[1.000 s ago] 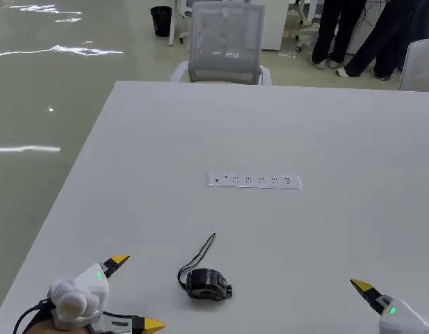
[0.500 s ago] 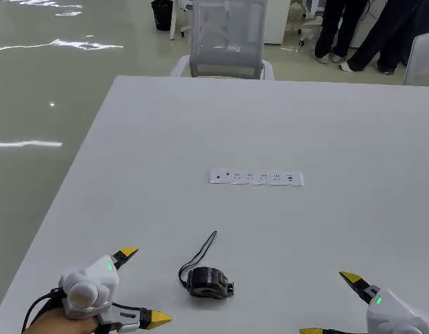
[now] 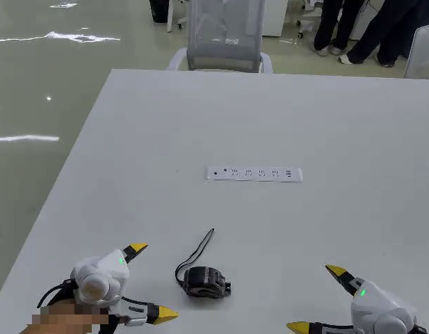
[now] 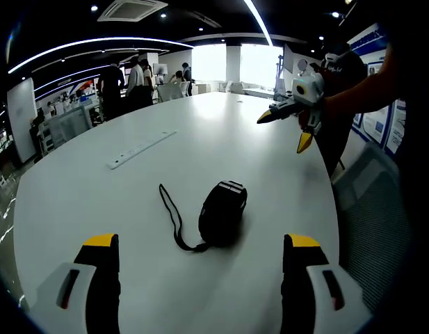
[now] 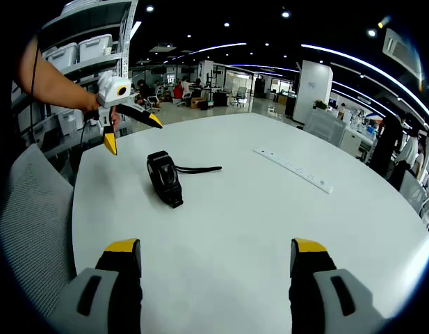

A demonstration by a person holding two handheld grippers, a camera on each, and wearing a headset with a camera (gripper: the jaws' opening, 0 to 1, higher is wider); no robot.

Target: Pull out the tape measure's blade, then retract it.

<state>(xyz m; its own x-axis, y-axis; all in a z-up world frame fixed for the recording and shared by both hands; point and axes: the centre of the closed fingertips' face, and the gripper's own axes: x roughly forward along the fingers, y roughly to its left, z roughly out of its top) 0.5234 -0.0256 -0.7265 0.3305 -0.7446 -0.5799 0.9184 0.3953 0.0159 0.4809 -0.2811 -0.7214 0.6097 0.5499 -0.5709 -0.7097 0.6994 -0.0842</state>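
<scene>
A black tape measure (image 3: pixel 204 282) with a black wrist loop lies on the white table (image 3: pixel 270 125) near the front edge, its blade inside the case. My left gripper (image 3: pixel 148 282) stands open to its left, a short way off. In the left gripper view the tape measure (image 4: pixel 223 211) lies ahead between the open jaws, apart from them. My right gripper (image 3: pixel 318 298) is open at the front right, farther from the case. The right gripper view has the tape measure (image 5: pixel 165 178) ahead to the left, with the left gripper (image 5: pixel 131 132) beyond it.
A white power strip (image 3: pixel 254 174) lies flat mid-table beyond the tape measure. A grey mesh chair (image 3: pixel 224 35) stands at the far edge. People stand on the floor at the back right. The table's left edge drops to a glossy floor.
Both grippers have come further onto the table towards the tape measure. The tape measure has not moved; the head camera has tilted slightly.
</scene>
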